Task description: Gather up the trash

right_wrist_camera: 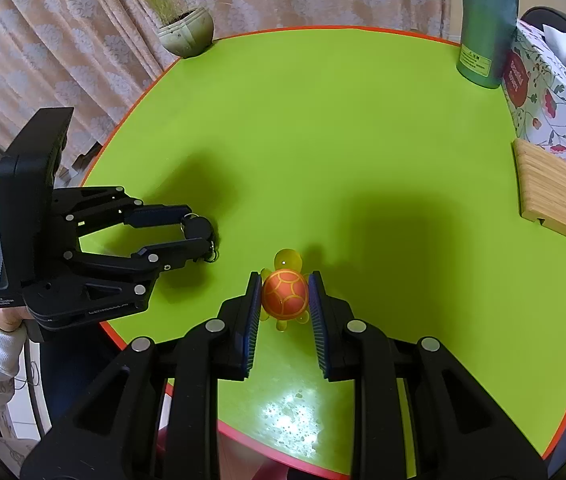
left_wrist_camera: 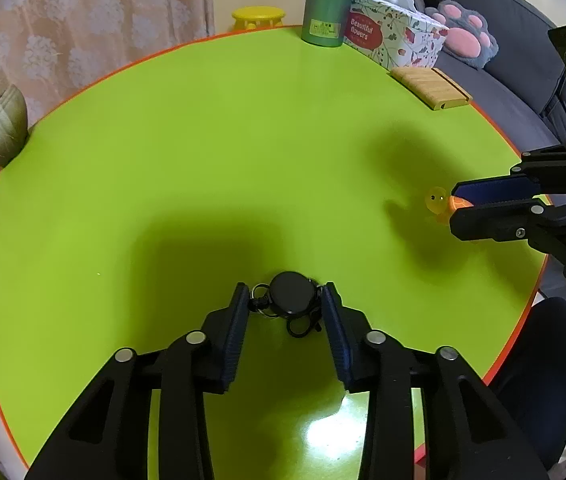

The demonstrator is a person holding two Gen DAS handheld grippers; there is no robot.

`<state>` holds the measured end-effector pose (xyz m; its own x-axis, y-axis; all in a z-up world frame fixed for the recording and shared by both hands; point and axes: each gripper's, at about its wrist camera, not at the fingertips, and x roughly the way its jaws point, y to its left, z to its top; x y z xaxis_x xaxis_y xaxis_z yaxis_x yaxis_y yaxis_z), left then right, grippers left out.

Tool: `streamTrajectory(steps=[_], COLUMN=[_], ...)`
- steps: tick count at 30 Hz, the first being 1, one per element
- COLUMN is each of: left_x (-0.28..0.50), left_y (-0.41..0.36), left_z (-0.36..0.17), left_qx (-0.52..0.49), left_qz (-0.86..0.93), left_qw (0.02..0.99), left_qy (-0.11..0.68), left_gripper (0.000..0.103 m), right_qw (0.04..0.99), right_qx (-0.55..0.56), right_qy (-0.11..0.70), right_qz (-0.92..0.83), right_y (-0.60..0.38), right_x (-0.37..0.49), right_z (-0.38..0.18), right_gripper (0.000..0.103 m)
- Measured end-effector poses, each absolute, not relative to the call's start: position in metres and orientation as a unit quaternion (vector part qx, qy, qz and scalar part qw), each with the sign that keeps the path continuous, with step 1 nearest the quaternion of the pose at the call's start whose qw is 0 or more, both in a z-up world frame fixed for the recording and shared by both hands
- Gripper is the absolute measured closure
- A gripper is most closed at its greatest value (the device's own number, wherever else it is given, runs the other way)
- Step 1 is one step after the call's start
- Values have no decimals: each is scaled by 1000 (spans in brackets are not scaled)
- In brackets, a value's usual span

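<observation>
Between left gripper (left_wrist_camera: 286, 302) jaws: black badge reel (left_wrist_camera: 291, 297), pads closed onto its sides, resting on green tabletop (left_wrist_camera: 203, 152). Right gripper (right_wrist_camera: 285, 294) jaws clamped on orange toy turtle (right_wrist_camera: 285, 294), near tabletop's front edge. Advice: confirm both grips firm, lift straight up, avoid snagging reel's rings.

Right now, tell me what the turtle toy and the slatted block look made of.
Turtle toy: likely plastic; glossy orange shell, translucent yellow head and flippers. Slatted block: apparently wood or bamboo; pale matte strips with visible grain lines.
</observation>
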<state>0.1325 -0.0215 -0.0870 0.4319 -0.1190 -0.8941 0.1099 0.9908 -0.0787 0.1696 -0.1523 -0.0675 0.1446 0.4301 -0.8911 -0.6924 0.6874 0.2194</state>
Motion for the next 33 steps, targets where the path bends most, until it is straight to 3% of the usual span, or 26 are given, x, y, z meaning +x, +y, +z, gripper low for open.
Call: streamTrajectory(steps=[11,33], left_x=[127,67], left_y=[-20,-40], left_z=[-81,-19], left_qx=[-19,-21], left_qz=[-70,-90], left_qw=[855,892], left_qy=[513,443], left_gripper=[72,72], right_qw=[749,784], right_qx=[-121,-120], right_qy=[531,457], right_qz=[378,401], right_y=[-151,-170], right_x=[168,108], right_z=[-67,-24], right_gripper=[79,79])
